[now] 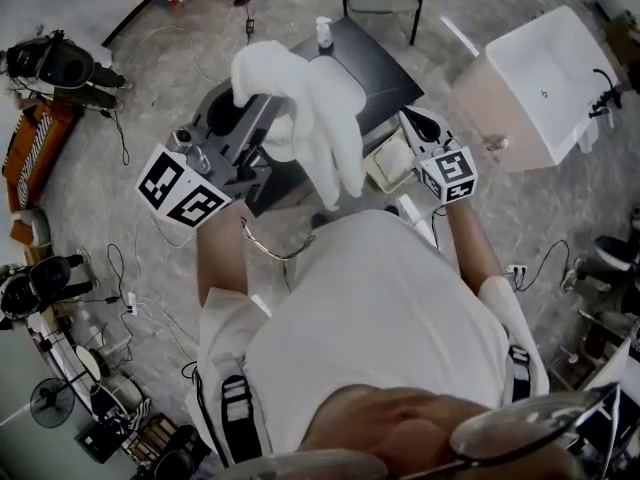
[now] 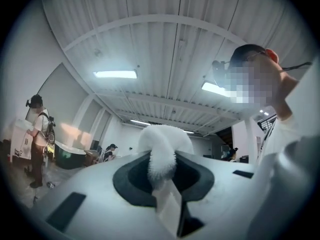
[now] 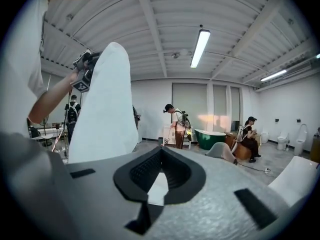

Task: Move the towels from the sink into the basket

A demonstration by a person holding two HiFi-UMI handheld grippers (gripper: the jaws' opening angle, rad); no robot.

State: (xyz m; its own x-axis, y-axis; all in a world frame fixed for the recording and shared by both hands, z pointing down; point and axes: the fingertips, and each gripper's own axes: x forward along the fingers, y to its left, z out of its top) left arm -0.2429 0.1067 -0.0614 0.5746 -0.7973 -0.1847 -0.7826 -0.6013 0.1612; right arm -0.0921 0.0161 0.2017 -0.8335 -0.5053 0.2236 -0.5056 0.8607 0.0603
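Observation:
In the head view a white towel hangs in the air in front of my chest. My left gripper holds it by its upper corner. The left gripper view shows the fluffy towel pinched between the left gripper's dark pads. Seen from the right gripper view, the towel hangs as a long white sheet below the left gripper. My right gripper is to the right of the towel, apart from it. Its jaws meet at the tips with nothing between them. I cannot make out a basket for certain.
Below the towel stands a dark-topped stand with a soap bottle. A pale shallow container sits by its near edge. A white basin with a black tap is at the right. Cables and gear lie on the floor at the left. Other people stand far off.

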